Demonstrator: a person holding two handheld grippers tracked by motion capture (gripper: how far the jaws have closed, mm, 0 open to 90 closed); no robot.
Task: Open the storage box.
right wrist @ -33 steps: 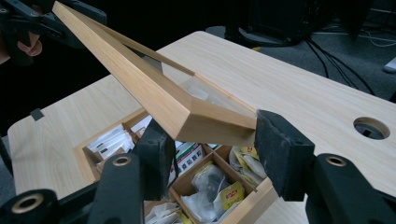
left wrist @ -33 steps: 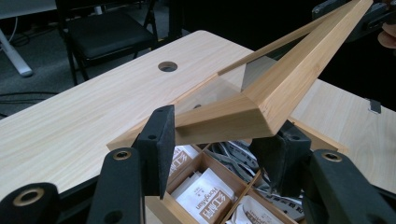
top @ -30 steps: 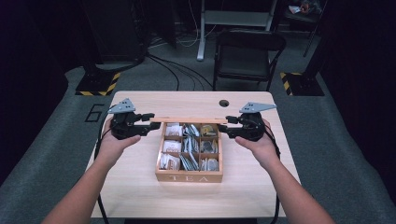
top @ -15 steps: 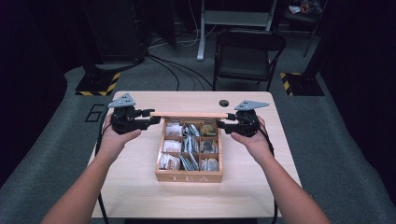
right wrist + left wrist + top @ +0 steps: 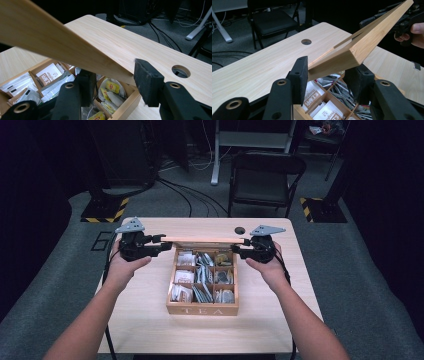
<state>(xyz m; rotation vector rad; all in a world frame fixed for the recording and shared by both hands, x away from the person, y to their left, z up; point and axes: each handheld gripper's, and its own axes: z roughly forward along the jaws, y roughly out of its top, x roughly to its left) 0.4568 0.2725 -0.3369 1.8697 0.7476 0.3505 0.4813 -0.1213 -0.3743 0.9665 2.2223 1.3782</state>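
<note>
The fingers (image 5: 298,77) of the left gripper (image 5: 160,242) are clamped on one end of the tea box's wooden lid (image 5: 205,239). The fingers (image 5: 147,80) of the right gripper (image 5: 235,251) have just been closing with the other end of the lid between them. One pad sits right at the lid's edge, but I cannot tell whether it already presses.

The lid hangs above the back edge of the open tea box (image 5: 202,310), stretched between the two hands.

To do this step well, the right grip should probably be firm before either hand moves, as a one-sided hold would let the board twist. Both hands should then travel together at the same height, so the lid stays parallel to the box's back wall. It should be kept clear of the tea bags (image 5: 184,276) standing up from the compartments.

The room is dark, with grey carpet (image 5: 60,270) and cables trailing across it. A black folding chair (image 5: 262,175) stands beyond the far edge of the tabletop (image 5: 150,320), and a yellow-and-black striped stand base (image 5: 105,210) lies off its far left corner.

The tabletop is pale wood grain and bare apart from the box, which sits midway between its left and right edges. A round cable hole (image 5: 239,230) opens near the far edge, just behind the lid's right end.
</note>
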